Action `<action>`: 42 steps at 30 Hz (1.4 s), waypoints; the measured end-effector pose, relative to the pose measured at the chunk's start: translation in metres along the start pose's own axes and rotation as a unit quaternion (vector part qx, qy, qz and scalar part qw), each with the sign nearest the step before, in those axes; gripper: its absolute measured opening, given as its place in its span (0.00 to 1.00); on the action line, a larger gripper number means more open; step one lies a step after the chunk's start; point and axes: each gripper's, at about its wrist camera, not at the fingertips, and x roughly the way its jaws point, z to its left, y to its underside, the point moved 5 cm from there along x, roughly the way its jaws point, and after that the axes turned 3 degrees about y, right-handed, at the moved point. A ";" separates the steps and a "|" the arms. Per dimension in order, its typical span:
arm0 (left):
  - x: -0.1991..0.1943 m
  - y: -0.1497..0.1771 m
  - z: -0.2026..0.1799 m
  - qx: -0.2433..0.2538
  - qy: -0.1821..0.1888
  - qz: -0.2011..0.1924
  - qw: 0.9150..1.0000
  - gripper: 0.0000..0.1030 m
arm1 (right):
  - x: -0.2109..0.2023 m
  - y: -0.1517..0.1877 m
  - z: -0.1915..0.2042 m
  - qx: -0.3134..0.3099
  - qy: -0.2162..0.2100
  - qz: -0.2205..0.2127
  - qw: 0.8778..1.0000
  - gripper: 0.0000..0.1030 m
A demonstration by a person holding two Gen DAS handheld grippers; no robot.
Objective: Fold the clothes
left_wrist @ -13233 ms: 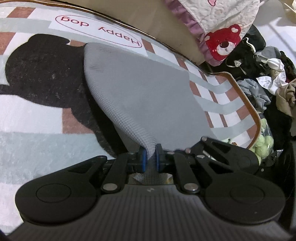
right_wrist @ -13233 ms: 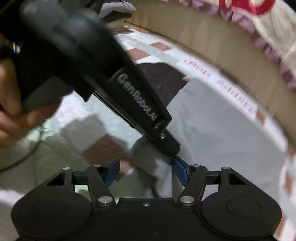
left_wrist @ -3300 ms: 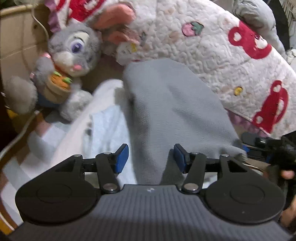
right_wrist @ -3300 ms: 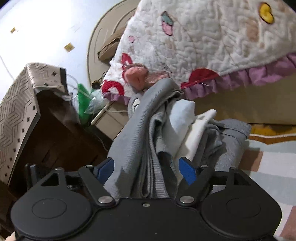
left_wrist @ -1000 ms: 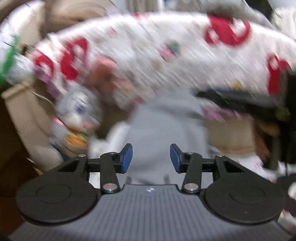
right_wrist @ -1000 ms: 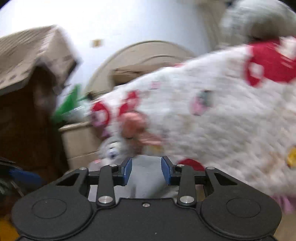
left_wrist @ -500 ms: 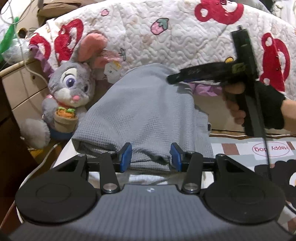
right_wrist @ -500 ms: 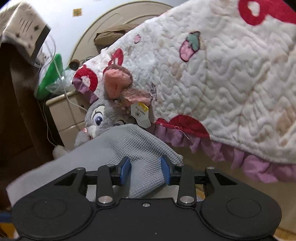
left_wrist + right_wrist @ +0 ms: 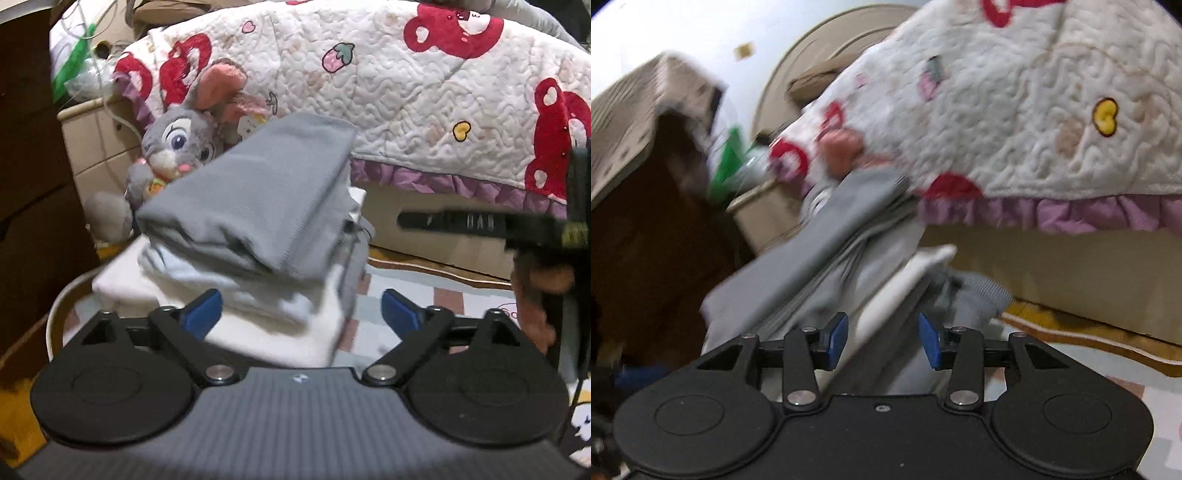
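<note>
A folded grey garment (image 9: 258,199) lies on top of a stack of folded clothes, over pale blue and white pieces (image 9: 273,332). My left gripper (image 9: 302,314) is open, its blue pads spread wide just in front of the stack's near edge, with nothing between them. In the left wrist view the other gripper (image 9: 454,221) shows as a black bar held by a hand at the right. My right gripper (image 9: 882,338) is open too, close to the side of the same stack; the grey garment (image 9: 812,251) rises up and left of it, blurred.
A grey plush rabbit (image 9: 177,147) sits behind the stack against a bed with a white quilt (image 9: 424,92) printed with red bears. A dark wooden cabinet (image 9: 29,166) stands at the left. A striped rug (image 9: 443,291) covers the floor at the right.
Both grippers have pulled back from the stack and their jaws have spread wider. The grey garment stays on top of the pile. The right wrist view has swung lower and is blurred.
</note>
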 end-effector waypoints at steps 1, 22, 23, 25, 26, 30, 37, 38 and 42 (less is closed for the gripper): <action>-0.002 0.005 -0.007 -0.003 -0.007 0.005 1.000 0.95 | -0.006 0.007 0.004 -0.015 -0.003 0.006 1.000 0.48; -0.075 0.073 -0.100 -0.036 -0.041 0.067 0.996 1.00 | -0.143 0.075 0.021 -0.053 0.022 0.034 0.998 0.56; -0.077 0.076 -0.104 -0.036 -0.038 0.069 0.996 1.00 | -0.148 0.077 0.022 -0.055 0.026 0.032 0.998 0.57; -0.081 0.080 -0.111 -0.035 -0.032 0.071 0.996 1.00 | -0.157 0.079 0.020 -0.046 0.024 0.034 0.998 0.57; -0.083 0.082 -0.115 -0.035 -0.029 0.071 0.996 1.00 | -0.160 0.080 0.021 -0.044 0.023 0.036 0.998 0.57; -0.086 0.089 -0.124 -0.034 -0.020 0.074 0.996 1.00 | -0.169 0.085 0.023 -0.057 0.033 0.041 0.997 0.59; -0.087 0.095 -0.127 -0.035 -0.030 0.071 0.996 1.00 | -0.173 0.088 0.025 -0.062 0.044 0.035 0.997 0.64; -0.087 0.095 -0.126 -0.037 -0.032 0.068 0.996 1.00 | -0.173 0.089 0.025 -0.062 0.045 0.034 0.996 0.64; -0.087 0.094 -0.121 -0.034 -0.042 0.060 0.997 1.00 | -0.173 0.091 0.024 -0.060 0.053 0.032 0.996 0.64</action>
